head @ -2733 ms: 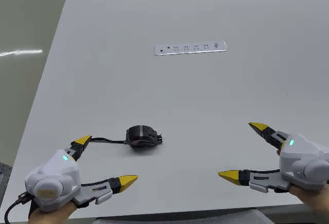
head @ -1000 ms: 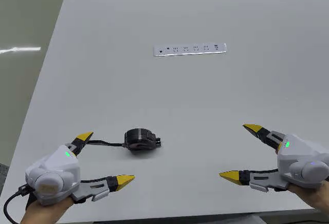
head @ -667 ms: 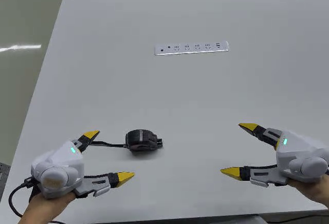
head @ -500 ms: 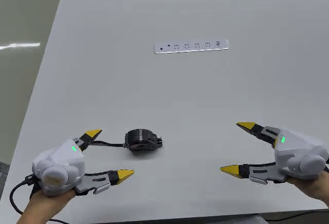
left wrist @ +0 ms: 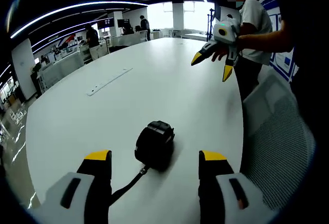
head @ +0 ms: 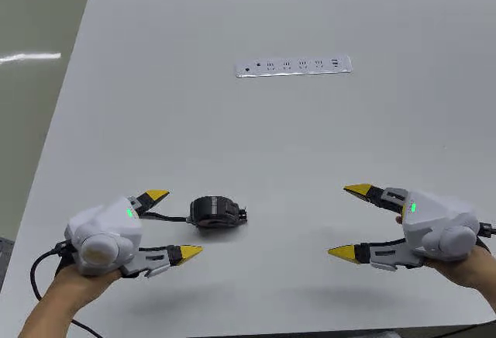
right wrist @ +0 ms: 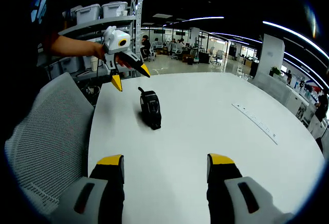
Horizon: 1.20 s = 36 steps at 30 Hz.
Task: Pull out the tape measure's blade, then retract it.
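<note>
A small black tape measure (head: 216, 212) lies on the white table (head: 256, 144), with a black wrist strap trailing from it to the left. My left gripper (head: 172, 223) is open just left of it, its yellow-tipped fingers (head: 189, 252) apart and pointing at the case. From the left gripper view the tape measure (left wrist: 154, 143) sits a short way ahead between the jaws, not touched. My right gripper (head: 350, 221) hangs open at the right, well away from the case. Its own view has the tape measure (right wrist: 150, 109) far ahead and the left gripper (right wrist: 126, 70) beyond.
A long white power strip (head: 293, 67) lies across the middle of the table, far from the grippers. The table's near edge runs just below both hands. A mesh chair back (right wrist: 43, 136) stands by that edge. People stand in the background.
My left gripper has moved right and forward, closing in on the tape measure's strap side. The right gripper has drifted left. The tape measure lies where it was.
</note>
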Tool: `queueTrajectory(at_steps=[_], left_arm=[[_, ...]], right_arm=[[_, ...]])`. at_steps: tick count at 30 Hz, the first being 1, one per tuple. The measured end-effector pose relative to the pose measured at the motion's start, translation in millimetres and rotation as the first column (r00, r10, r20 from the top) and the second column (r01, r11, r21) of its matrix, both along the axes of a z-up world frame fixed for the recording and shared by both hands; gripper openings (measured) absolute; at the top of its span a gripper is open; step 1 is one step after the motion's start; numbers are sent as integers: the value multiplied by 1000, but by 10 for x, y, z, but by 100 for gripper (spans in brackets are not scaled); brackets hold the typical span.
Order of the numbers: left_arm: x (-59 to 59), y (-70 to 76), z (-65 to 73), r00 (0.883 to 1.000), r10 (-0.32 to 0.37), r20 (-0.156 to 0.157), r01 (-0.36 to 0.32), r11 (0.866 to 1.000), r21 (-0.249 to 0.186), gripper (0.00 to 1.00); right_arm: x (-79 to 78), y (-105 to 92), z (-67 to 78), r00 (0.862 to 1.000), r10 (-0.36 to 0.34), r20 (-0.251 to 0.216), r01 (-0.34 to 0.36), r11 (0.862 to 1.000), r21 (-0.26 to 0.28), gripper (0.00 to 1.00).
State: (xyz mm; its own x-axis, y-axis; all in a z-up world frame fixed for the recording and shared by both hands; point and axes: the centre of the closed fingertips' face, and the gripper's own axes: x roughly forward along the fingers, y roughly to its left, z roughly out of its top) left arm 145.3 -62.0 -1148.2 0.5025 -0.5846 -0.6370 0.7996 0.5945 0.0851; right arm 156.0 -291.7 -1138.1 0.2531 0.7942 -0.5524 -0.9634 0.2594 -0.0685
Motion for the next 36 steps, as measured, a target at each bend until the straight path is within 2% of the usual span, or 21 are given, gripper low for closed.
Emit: queueTrajectory(at_steps=[4,13,18,22,25,29,33,36], left_arm=[[48,-17,-80,999,-38,-2,38,999,33,63],[135,-71,-282,992,-115,-45,118,991,69,58],[189,-75,-356,988,-151,-44,155,984,93,55],[217,-82,-428,984,-171,-57,176,978,112,53],[241,-126,-468,979,-195,-65,201,973,115,49],[258,-146,-530,971,-229,-71,237,960,149,47],[284,-168,-562,964,-252,-83,262,953,149,47],[297,-162,-600,957,-274,-99,287,943,167,44]], right_arm=[[26,67,-49,999,36,0,-36,999,-10,62],[91,213,-189,995,102,-6,-102,995,-21,57],[144,285,-256,993,121,-10,-122,992,-33,53],[179,355,-306,991,134,-20,-135,990,-33,52],[197,441,-339,988,151,-33,-152,988,-30,51],[196,543,-368,983,177,-47,-178,984,-24,47],[194,625,-415,978,206,-45,-207,977,-40,48],[214,672,-454,975,217,-47,-219,975,-44,47]])
